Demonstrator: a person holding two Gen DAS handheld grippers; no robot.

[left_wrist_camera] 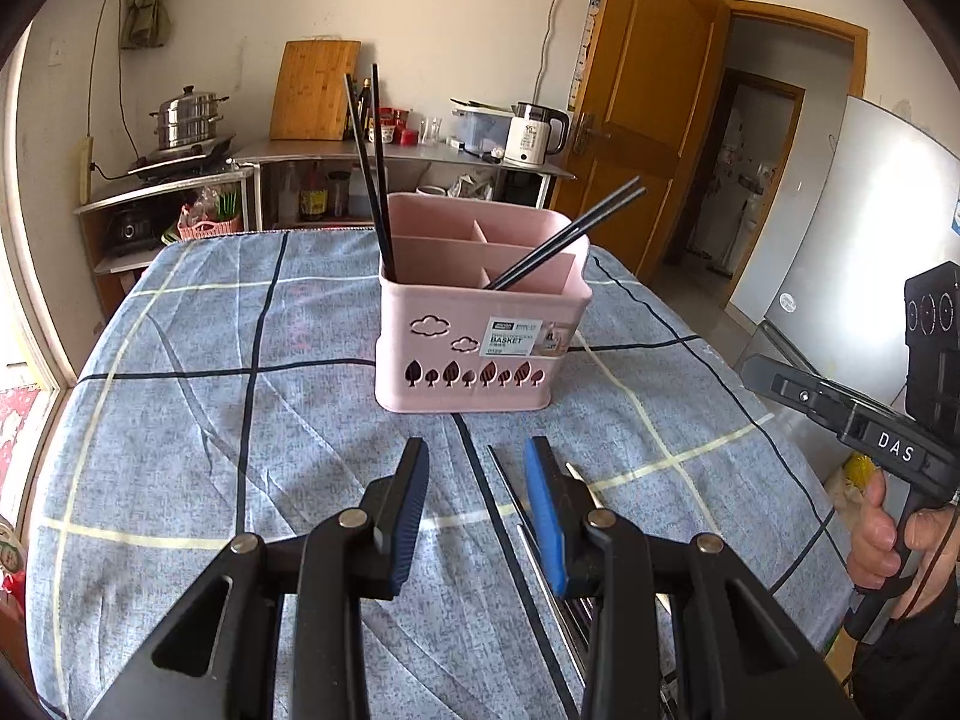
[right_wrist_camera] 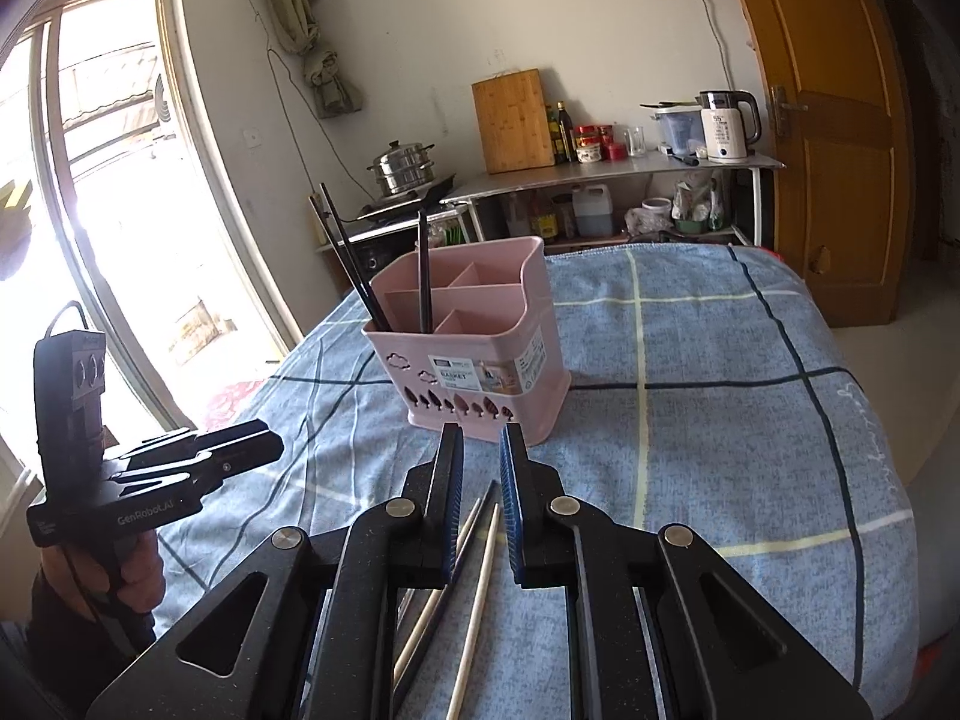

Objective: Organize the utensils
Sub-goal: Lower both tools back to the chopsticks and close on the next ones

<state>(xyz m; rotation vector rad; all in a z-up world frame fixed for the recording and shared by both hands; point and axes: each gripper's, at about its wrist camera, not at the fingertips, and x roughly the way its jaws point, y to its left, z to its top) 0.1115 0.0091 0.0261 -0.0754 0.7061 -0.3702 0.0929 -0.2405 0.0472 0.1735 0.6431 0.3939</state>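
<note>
On the checked cloth (left_wrist_camera: 180, 420), both grippers (left_wrist_camera: 477, 468) (right_wrist_camera: 482, 450) hover level, jaws parted.

Black claw (left_wrist_camera: 477, 456), blue ribbed pads (left_wrist_camera: 543, 516)

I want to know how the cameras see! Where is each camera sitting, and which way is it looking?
Left wrist view: sits on the left hand-held gripper, looks along its open fingers at the pink basket; the person's right hand shows at the right edge.
Right wrist view: sits on the right hand-held gripper, looks past loose chopsticks toward the basket; the left hand shows at lower left.
Both show the basket, the checked cloth and the kitchen shelf behind.
</note>
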